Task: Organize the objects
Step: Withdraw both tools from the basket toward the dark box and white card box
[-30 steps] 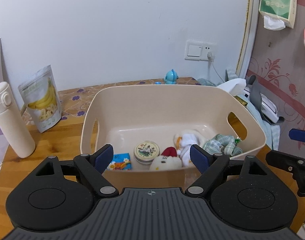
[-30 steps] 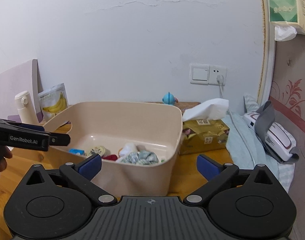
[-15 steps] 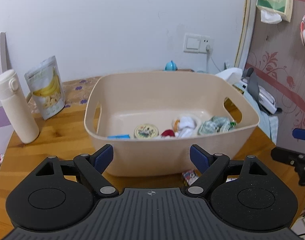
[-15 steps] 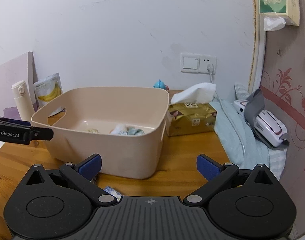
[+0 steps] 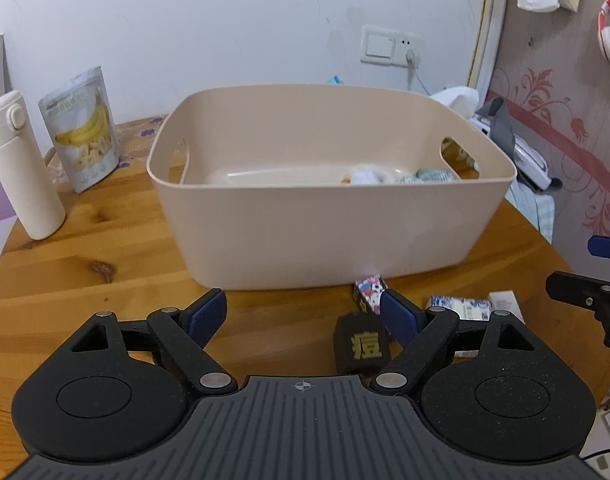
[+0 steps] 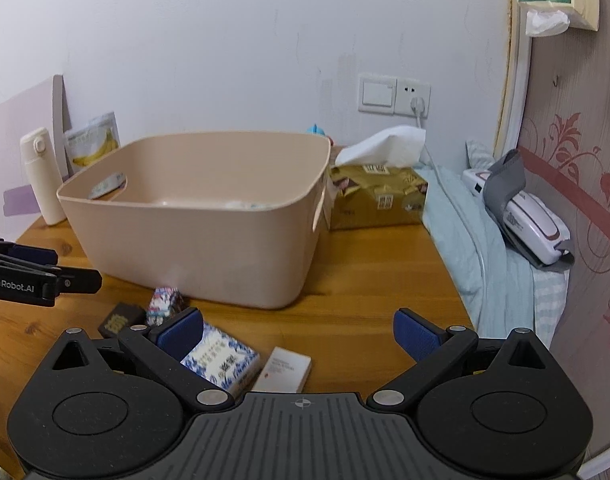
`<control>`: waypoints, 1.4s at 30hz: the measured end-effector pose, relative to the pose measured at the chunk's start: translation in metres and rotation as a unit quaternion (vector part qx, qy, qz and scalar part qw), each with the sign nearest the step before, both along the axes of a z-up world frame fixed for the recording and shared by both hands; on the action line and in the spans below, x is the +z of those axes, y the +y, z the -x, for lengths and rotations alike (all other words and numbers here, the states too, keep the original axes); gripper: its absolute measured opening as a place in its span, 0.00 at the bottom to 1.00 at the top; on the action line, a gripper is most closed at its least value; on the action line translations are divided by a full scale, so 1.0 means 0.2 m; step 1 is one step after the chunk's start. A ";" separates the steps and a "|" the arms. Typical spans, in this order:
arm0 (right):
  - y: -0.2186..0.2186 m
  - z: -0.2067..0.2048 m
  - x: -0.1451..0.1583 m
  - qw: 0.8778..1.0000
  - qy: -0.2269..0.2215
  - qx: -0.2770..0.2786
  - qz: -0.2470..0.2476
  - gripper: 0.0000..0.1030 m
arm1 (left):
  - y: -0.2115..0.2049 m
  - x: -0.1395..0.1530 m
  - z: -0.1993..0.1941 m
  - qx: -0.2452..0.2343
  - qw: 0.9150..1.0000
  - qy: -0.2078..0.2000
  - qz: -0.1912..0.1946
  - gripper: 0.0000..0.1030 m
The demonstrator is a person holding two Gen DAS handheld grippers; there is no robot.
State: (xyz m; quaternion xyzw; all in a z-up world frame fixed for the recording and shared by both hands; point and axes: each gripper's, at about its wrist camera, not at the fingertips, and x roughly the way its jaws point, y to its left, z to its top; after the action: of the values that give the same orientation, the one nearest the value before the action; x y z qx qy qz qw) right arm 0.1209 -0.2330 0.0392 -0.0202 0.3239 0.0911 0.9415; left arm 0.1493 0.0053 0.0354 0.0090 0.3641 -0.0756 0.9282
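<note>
Left wrist view
Left tool [image 5: 303, 314]: spread wide, holding nothing, low over the near edge of the desk [image 5: 105, 236].
Bin [image 5: 329, 216]: beige tub at mid-desk, handle cut-outs on its short walls; white and green soft items show over the near rim, the rest of its floor is hidden.
Loose items: dark block with a gold character [image 5: 361, 346] just inside the right finger; patterned packet [image 5: 368, 292] between block and bin wall; blue-white packet [image 5: 459, 306] and white box [image 5: 505, 300] toward the right edge.
Judgement: the wide spread suits straddling the dark block; the patterned packet crowds the far side.
Surroundings: white flask [image 5: 19, 168] and banana pouch [image 5: 81, 128] at the far left corner, well apart from the work.
Right tool [image 5: 585, 294]: only an edge shows at the right.

Right wrist view
Right tool [image 6: 299, 330]: wide apart, empty, above the near right edge.
Targets: the blue-white packet [image 6: 221, 362] touches the left finger; the white box [image 6: 287, 370] lies just beside it.
Obstacles: the bin's near wall [image 6: 193, 252] must be cleared on any transfer; the left tool [image 6: 41, 276] sits near the dark block [image 6: 119, 320], so the paths could cross.
Far right corner: tissue pack [image 6: 379, 196], beside the bin.
</note>
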 end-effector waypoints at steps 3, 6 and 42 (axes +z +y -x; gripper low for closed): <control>0.00 0.00 -0.03 1.000 0.011 -0.002 0.004 1.00 | 0.00 -0.03 0.01 -0.001 1.000 0.005 0.000 0.83; 0.00 0.00 -0.06 1.000 0.021 -0.003 0.009 1.00 | -0.01 -0.05 0.00 -0.002 1.000 0.010 -0.002 0.83; 0.05 -0.08 -0.34 0.994 0.104 0.012 0.023 1.00 | -0.12 -0.25 -0.08 -0.041 0.997 0.064 0.008 0.83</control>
State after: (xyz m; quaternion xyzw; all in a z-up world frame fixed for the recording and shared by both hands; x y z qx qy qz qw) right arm 0.1364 -0.2233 -0.0279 -0.0362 0.4219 0.0968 0.9007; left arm 0.1649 -0.0184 -0.0144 0.0116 0.4212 -0.1171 0.8993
